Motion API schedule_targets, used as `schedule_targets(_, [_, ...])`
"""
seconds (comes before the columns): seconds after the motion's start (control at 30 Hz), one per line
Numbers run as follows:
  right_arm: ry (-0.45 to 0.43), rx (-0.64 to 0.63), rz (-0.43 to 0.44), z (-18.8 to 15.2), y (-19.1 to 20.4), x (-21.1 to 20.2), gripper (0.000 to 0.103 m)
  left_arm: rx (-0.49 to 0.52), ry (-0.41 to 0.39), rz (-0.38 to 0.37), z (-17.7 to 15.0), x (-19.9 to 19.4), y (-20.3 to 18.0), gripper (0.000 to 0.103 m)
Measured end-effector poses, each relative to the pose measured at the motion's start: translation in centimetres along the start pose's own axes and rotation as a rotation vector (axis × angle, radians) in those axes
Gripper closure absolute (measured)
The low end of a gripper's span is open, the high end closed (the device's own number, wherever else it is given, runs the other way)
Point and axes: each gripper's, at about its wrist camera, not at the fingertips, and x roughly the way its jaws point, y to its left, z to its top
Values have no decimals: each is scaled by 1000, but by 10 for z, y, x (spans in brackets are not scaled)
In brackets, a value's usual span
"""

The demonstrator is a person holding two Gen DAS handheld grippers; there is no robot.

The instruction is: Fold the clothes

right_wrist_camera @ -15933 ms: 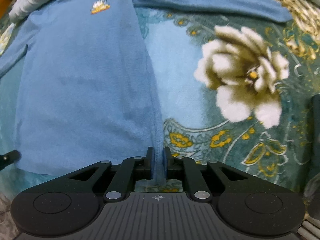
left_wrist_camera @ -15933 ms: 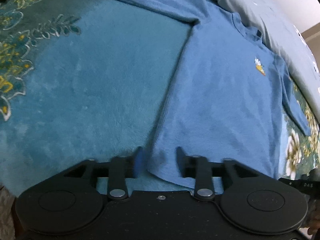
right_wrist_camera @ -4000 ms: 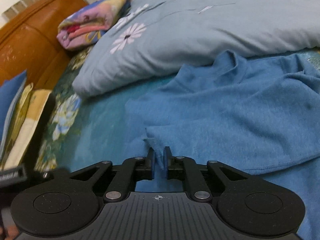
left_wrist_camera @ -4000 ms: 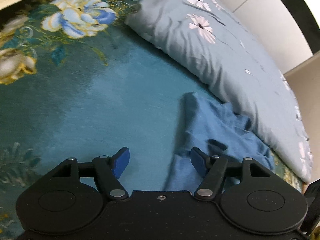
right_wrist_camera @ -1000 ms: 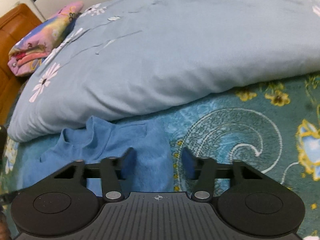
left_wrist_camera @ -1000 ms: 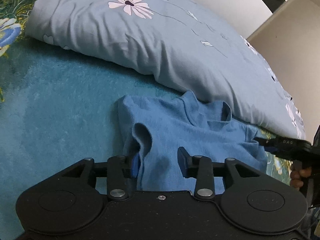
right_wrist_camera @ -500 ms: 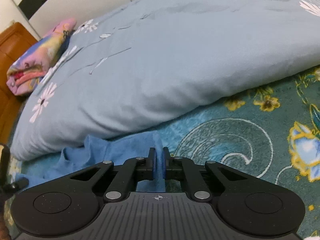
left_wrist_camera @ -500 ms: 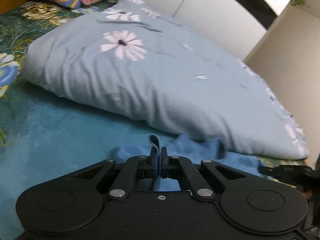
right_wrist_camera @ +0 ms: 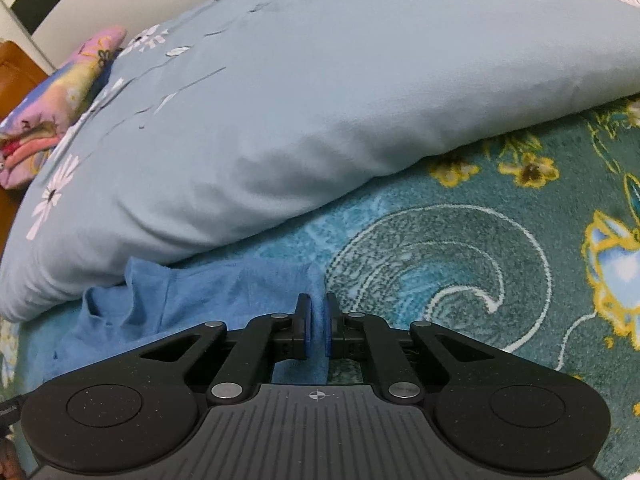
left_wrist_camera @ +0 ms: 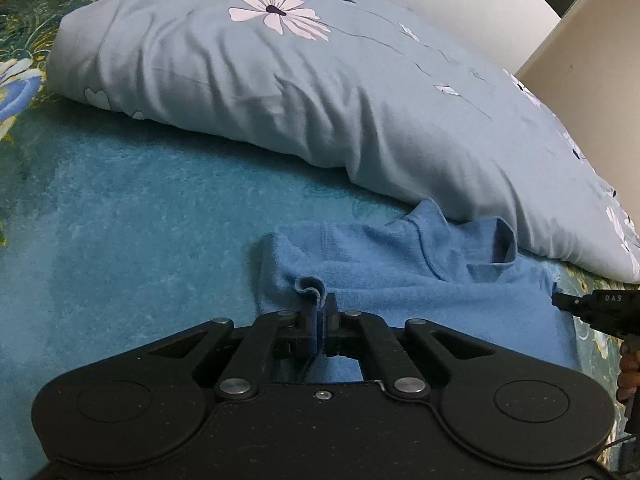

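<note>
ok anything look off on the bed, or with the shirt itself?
Nothing damaged or spilled. The blue shirt is bunched rather than flat: its collar stands up against the pillow. The left gripper and right gripper each pinch an edge.

I am counting two grippers: the left gripper (left_wrist_camera: 320, 312) and the right gripper (right_wrist_camera: 316, 316). I am seeing one blue shirt (left_wrist_camera: 420, 276), one grey-blue floral pillow (left_wrist_camera: 320, 100), one teal floral blanket (right_wrist_camera: 460, 248), and what is probably one folded pink cloth bundle (right_wrist_camera: 56, 108), partly cropped.
</note>
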Motion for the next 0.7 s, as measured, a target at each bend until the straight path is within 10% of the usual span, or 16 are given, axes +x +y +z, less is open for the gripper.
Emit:
schedule_targets(0.37, [-64, 57, -78, -21, -7, -53, 75, -91, 19, 81, -30, -67, 18, 66])
schedule_targets(0.7, [142, 63, -127, -149, -22, -135, 70, -28, 218, 70, -104, -130, 9, 52])
